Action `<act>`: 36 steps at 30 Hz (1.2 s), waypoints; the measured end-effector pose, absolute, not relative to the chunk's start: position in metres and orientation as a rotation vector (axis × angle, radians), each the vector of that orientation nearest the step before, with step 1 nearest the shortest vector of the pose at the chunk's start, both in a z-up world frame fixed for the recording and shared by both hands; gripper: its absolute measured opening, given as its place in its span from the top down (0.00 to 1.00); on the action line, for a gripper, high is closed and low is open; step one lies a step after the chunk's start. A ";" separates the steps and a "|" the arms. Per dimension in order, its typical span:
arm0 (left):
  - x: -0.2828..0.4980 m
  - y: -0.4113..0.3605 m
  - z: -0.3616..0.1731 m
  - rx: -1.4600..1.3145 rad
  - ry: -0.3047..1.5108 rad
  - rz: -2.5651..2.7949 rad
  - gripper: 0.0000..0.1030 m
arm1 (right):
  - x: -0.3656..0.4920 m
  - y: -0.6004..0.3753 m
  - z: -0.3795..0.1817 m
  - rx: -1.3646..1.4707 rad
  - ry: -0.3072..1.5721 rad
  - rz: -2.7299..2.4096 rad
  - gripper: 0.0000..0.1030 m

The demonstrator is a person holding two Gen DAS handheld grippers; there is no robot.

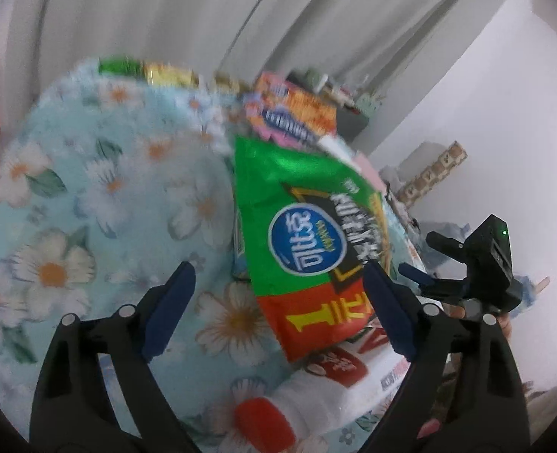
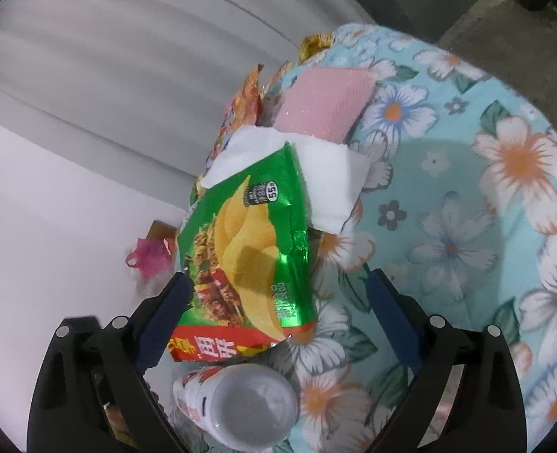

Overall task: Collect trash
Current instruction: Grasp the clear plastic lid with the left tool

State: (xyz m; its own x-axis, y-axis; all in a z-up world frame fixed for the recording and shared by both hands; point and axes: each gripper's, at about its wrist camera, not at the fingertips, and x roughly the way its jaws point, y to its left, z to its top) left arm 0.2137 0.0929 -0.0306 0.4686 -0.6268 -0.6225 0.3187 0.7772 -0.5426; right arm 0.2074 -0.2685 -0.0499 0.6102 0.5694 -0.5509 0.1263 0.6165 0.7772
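Left gripper (image 1: 278, 309) stands wide, nothing clamped; the lower end of the green chip bag (image 1: 308, 234) lies between its fingers. Right gripper (image 2: 278, 317) is likewise wide and empty, the bag (image 2: 248, 249) by its left finger. A white bottle (image 1: 297, 396) lies nearest, just below the bag. Beyond it: white tissue (image 2: 327, 173), pink sponge (image 2: 323, 105), orange wrappers (image 1: 293, 113). All rest on the floral surface (image 1: 90, 207).
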 end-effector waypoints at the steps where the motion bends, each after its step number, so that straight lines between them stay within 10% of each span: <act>1: 0.221 0.093 -0.037 -0.417 0.951 -0.608 0.19 | 0.208 -0.268 -0.052 0.895 0.904 0.307 0.12; 17: 0.257 0.120 -0.085 -0.836 1.111 -0.662 0.53 | 0.218 -0.261 -0.060 0.835 0.927 0.306 0.19; 36: 0.182 0.126 0.014 -0.122 0.729 -0.306 0.44 | 0.179 -0.270 -0.023 0.735 0.861 0.213 0.19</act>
State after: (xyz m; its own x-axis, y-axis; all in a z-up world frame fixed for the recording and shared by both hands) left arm 0.1823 0.1260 0.0141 0.7037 -0.3169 -0.6359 0.2324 0.9485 -0.2154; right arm 0.1790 -0.2703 -0.0228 0.6481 0.4516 -0.6132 0.1145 0.7383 0.6647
